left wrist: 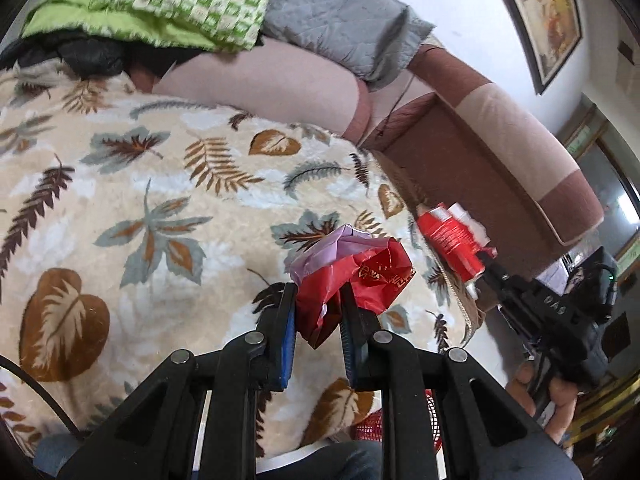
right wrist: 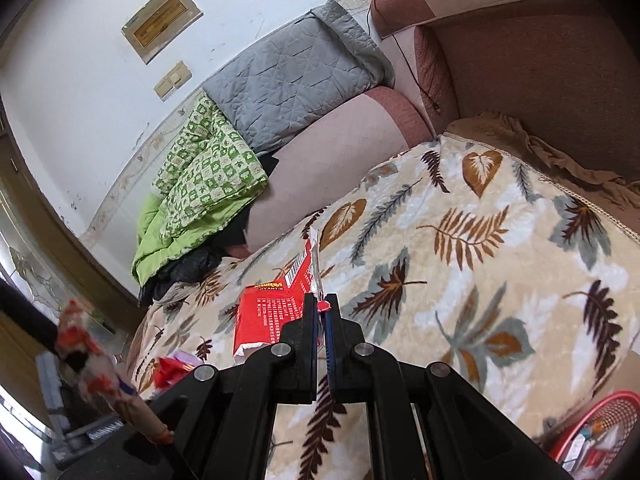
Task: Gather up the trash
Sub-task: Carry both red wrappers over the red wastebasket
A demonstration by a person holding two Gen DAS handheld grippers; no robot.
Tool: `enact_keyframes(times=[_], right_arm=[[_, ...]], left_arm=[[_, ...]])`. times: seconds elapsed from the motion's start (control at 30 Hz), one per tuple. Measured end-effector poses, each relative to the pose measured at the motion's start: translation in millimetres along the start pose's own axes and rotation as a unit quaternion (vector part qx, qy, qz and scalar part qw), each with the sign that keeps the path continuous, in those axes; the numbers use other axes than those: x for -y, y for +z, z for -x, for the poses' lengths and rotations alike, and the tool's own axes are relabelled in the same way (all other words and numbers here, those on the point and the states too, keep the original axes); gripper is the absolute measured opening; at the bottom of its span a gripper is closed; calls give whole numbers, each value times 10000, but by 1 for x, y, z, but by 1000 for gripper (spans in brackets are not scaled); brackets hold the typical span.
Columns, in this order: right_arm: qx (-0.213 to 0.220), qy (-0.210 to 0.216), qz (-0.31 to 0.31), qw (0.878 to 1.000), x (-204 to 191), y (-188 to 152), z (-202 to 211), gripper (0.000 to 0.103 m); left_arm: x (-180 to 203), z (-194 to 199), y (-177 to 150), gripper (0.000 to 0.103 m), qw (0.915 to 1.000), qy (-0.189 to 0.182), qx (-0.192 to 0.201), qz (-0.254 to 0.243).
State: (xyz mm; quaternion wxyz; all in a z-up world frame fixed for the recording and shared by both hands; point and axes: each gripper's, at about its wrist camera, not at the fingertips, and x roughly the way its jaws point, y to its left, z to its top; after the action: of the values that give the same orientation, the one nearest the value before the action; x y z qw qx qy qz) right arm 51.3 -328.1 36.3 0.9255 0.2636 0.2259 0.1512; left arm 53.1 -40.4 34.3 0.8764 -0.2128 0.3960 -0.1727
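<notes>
The left gripper (left wrist: 318, 300) is closed on a crumpled red and pink wrapper (left wrist: 352, 276), held above the leaf-print blanket (left wrist: 140, 208) near its edge. The right gripper (right wrist: 322, 312) pinches the edge of a red snack packet (right wrist: 276, 312), jaws nearly together. What looks like a red basket (right wrist: 600, 428) sits at the blanket's lower corner.

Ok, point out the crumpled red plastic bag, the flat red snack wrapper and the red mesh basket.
crumpled red plastic bag (left wrist: 376, 276), left wrist view, gold-printed bulge
flat red snack wrapper (right wrist: 266, 314), right wrist view, printed face
red mesh basket (right wrist: 600, 416), right wrist view, rim
</notes>
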Motion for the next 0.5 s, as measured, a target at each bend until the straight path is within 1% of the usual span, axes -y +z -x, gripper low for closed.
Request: enact_keyframes(times=[0.1, 0.2, 0.5], right_arm=[[35, -5, -27, 10000, 3, -4, 10, 4], [56, 45, -99, 9999, 8, -7, 22, 4], [336, 0, -186, 9993, 19, -17, 67, 4]], left_arm=[[15, 12, -3, 19, 9998, -16, 64, -164], [26, 18, -7, 19, 9996, -109, 61, -235], [64, 30, -25, 19, 9982, -241, 47, -551]])
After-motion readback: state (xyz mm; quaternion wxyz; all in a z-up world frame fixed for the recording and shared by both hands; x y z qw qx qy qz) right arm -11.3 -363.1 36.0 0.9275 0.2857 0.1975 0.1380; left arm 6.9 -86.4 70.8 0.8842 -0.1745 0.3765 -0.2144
